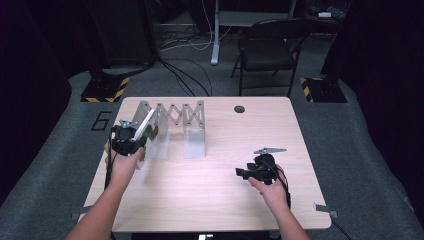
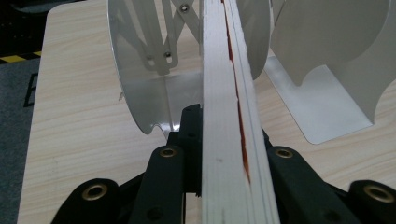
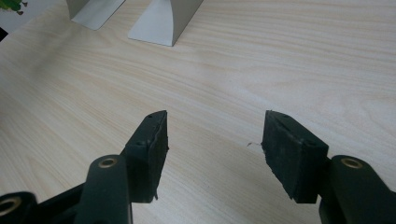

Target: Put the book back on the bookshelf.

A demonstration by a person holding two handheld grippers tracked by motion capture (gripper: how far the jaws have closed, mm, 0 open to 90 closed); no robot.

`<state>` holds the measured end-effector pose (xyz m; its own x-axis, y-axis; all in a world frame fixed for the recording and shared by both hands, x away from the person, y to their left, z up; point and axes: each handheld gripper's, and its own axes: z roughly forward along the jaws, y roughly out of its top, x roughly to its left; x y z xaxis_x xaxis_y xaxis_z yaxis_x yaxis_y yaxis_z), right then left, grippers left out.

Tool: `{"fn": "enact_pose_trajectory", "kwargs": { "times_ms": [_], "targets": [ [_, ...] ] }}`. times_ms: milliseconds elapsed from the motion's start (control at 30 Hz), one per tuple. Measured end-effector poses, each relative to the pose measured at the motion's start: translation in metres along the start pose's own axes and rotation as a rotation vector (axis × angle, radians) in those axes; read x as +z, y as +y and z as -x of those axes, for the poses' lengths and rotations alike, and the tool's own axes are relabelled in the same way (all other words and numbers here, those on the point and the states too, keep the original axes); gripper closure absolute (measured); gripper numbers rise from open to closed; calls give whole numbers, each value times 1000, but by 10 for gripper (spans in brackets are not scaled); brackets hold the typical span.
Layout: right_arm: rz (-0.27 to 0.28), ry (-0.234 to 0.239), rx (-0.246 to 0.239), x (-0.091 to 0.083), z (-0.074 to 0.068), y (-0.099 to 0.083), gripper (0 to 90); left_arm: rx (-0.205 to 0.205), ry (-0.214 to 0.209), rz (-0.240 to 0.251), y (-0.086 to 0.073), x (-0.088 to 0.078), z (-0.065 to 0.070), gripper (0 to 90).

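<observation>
Left fingers (image 2: 177,154) grasping one thin book (image 2: 224,116), right fingers (image 3: 285,154) released, one metal rack (image 1: 187,120), one table (image 1: 210,200).

Grey carpet (image 1: 350,130), black folding chair (image 1: 267,47), dark walls

A pale wood-grain bench (image 1: 210,200) stood on a grey carpeted floor (image 1: 350,150). Toward its far left part sat a silvery metal expanding rack (image 1: 187,125), its flat feet resting directly on the wood and its dividers upright. A small round dark hole (image 1: 239,109) marked the bench near the far edge.
</observation>
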<state>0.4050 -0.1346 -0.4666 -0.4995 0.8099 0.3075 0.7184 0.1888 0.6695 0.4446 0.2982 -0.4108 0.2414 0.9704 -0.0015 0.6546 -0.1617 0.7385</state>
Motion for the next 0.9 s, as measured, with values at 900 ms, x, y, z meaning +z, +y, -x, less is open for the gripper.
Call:
{"fn": "enact_pose_trajectory", "kwargs": {
  "times_ms": [900],
  "targets": [
    [-7,1,-15,4,2,-1,407,-26,41,-1,-12,22,2,759]
  ]
}}
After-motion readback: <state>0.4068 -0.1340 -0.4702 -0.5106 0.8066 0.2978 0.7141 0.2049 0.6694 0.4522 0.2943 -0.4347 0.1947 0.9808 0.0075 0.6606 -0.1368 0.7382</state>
